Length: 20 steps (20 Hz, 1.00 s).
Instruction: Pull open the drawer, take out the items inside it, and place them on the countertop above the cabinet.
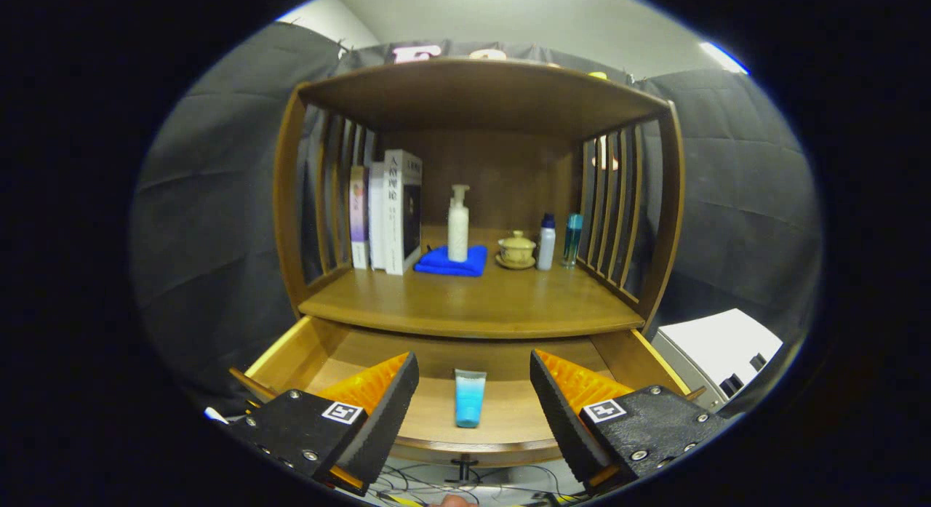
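One view inspected: gripper view, looking forward along the fingers into a wooden cabinet [658, 201].
Gripper: the gripper [474, 399] hangs over the front of the open drawer, jaws spread wide, nothing held and neither finger touching anything.
Drawer: the drawer [291, 350] is pulled out below the countertop's front edge; its front panel curves beneath the fingers.
Task item: a blue tube [469, 398] lies on the drawer floor, near the middle of the front edge, cap end toward the front, between the two fingers and clear of both.
Countertop: the countertop [465, 303] is the wooden shelf directly above the drawer; its front half is bare wood.
Left rear of countertop: three books [385, 212] stand upright against the left slatted side.
Centre rear: a folded blue cloth [440, 263] lies just beside the books; a white pump bottle [458, 227] stands upright on it.
Right rear: a lidded cup on a saucer [516, 250] sits to the right of the cloth; a white bottle with a dark cap [546, 243] stands just beside it, then a teal bottle [572, 239] close to the right slats.
Surroundings: a white box [720, 343] sits off the cabinet's right side; cables [407, 485] lie on the floor below the drawer front.
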Motion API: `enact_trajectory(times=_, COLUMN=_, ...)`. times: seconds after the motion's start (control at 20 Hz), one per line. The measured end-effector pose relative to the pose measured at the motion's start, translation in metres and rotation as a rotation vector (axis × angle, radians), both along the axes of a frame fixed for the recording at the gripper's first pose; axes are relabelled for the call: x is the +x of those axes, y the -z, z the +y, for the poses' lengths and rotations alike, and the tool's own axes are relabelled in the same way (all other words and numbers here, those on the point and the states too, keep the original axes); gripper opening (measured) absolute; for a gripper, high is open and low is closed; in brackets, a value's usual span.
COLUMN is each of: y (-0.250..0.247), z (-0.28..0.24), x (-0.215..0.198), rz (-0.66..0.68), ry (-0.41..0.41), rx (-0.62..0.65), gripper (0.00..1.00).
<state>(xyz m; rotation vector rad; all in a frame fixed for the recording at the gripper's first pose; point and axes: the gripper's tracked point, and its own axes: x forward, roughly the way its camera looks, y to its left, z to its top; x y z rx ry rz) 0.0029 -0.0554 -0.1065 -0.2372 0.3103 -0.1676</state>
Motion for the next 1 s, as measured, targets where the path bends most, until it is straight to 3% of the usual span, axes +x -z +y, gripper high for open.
enact_trajectory(times=0.25, y=0.052, z=-0.022, x=0.032, rz=0.251, ry=0.124, rx=-0.046, gripper=0.94)
enact_trajectory(times=0.5, y=0.104, z=-0.016, x=0.047, rz=0.414, ry=0.190, rx=0.085, gripper=0.95)
enact_trajectory(times=0.7, y=0.122, z=-0.030, x=0.053, rz=0.517, ry=0.296, rx=0.126, gripper=0.95)
enact_trajectory(times=1.0, y=0.160, z=-0.039, x=0.050, rz=0.698, ry=0.356, rx=0.186, gripper=0.94)
